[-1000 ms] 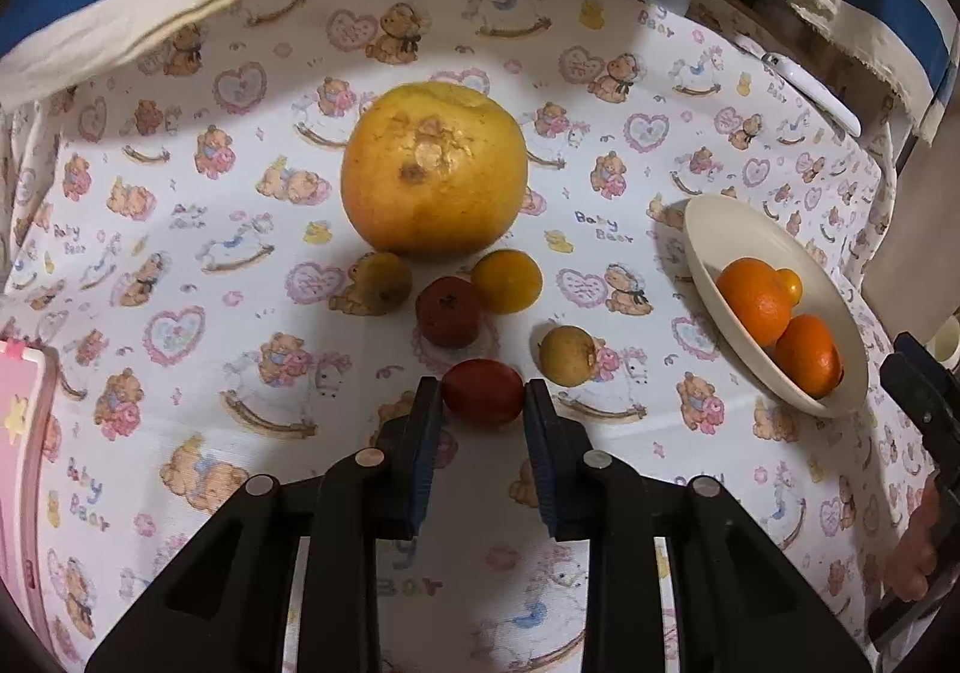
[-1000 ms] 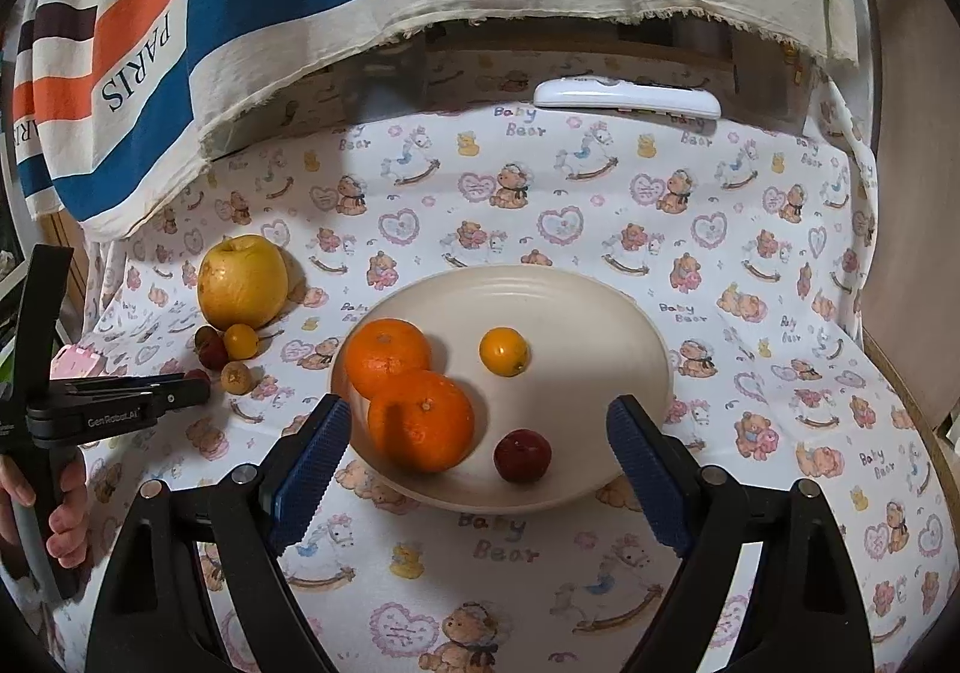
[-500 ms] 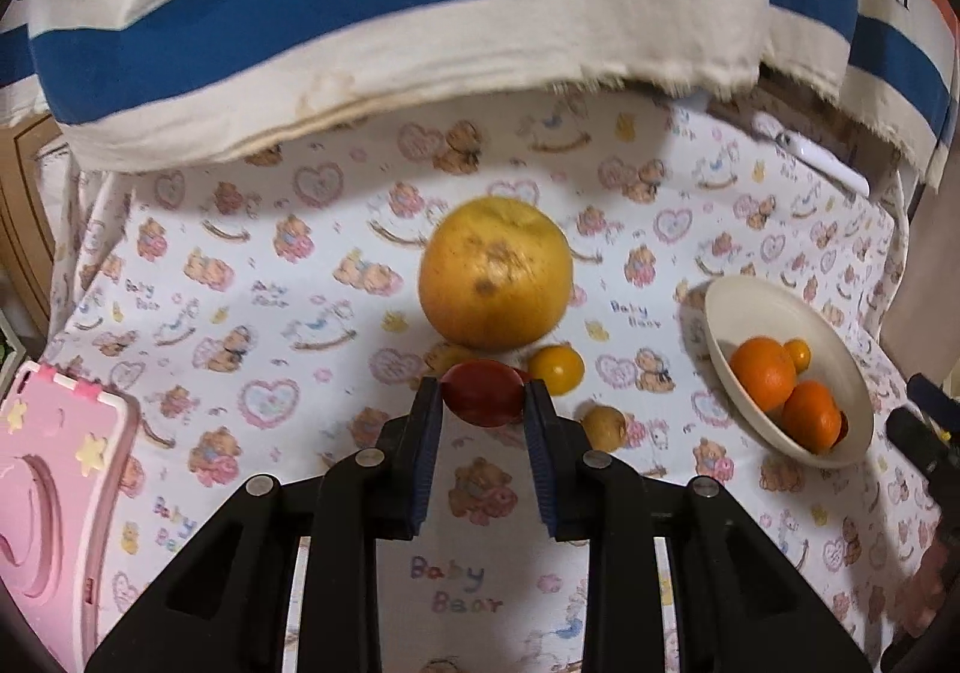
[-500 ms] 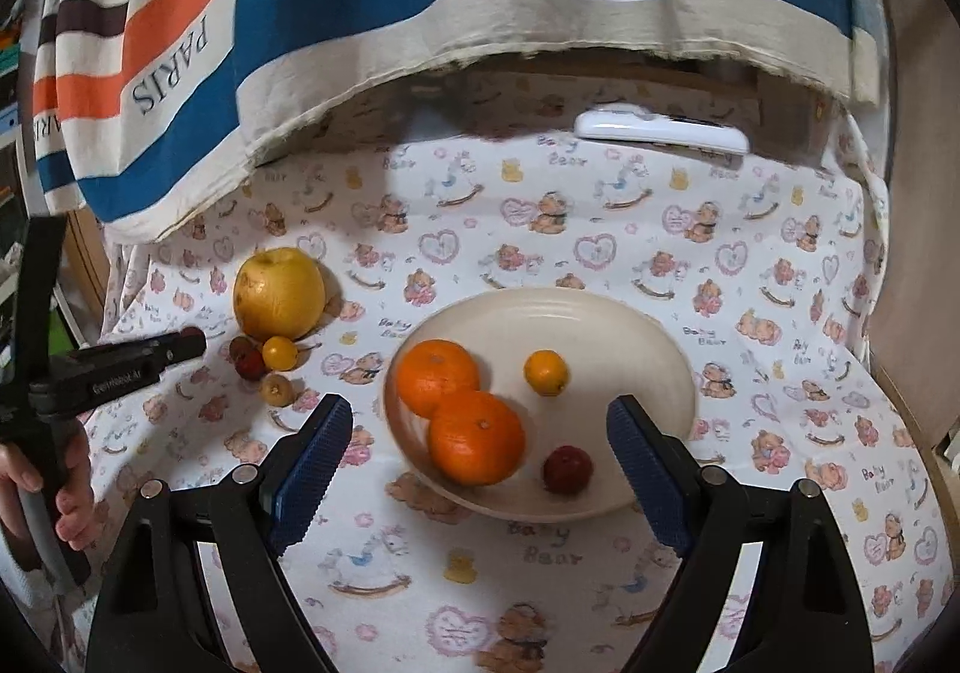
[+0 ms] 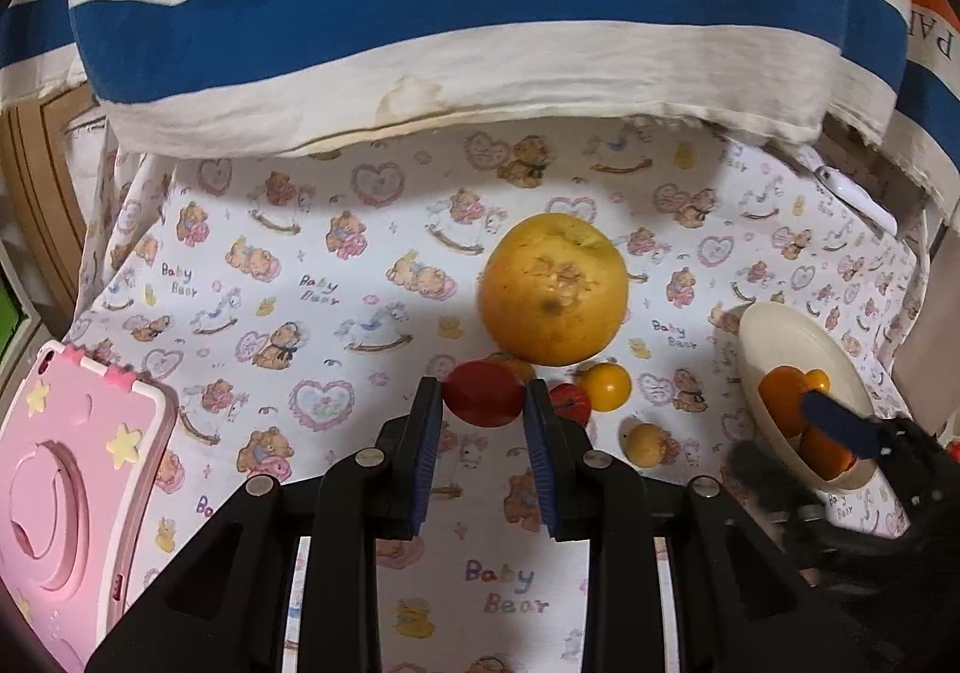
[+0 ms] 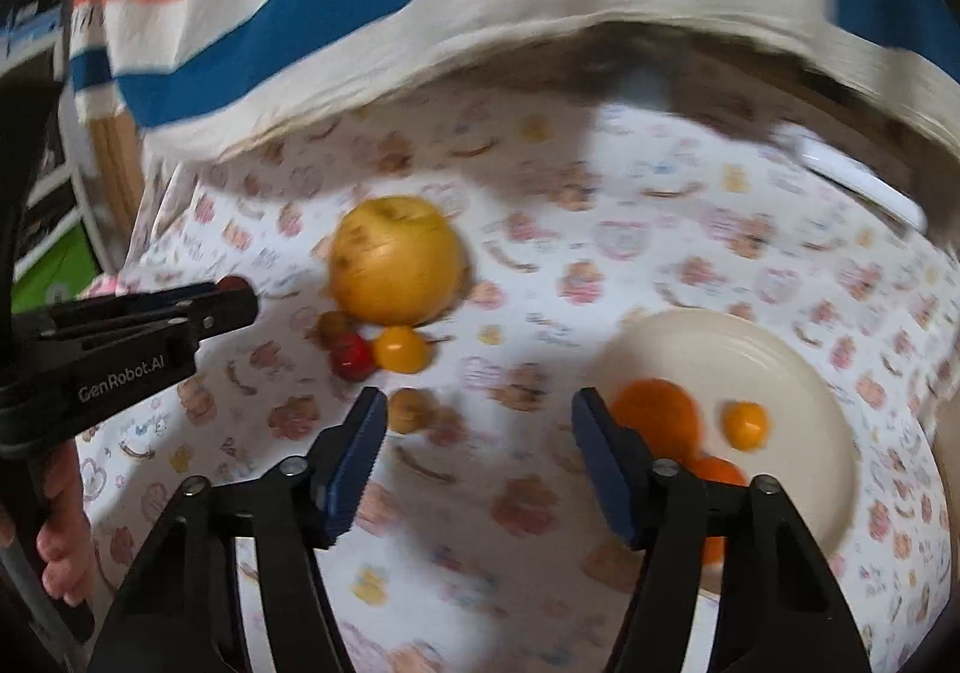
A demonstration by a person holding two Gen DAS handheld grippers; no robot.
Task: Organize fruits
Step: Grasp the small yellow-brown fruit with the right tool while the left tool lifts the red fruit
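Fruits first, left wrist view: my left gripper (image 5: 483, 421) pinches a small red fruit (image 5: 483, 393) just before the big yellow pomelo (image 5: 553, 289); a loose pinch could drop it short of the bowl (image 5: 780, 334)

Right wrist view: my right gripper (image 6: 474, 421) is closing on nothing, crowding that bowl

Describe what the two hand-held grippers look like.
Both are matte black plastic frames with silver pivot pins and ribbed dark blue pads. The left hand-held gripper carries white "GenRobot.AI" lettering on its side, seen in the right wrist view. The right hand-held gripper shows no lettering from its own camera. No cables or sleeves are visible.
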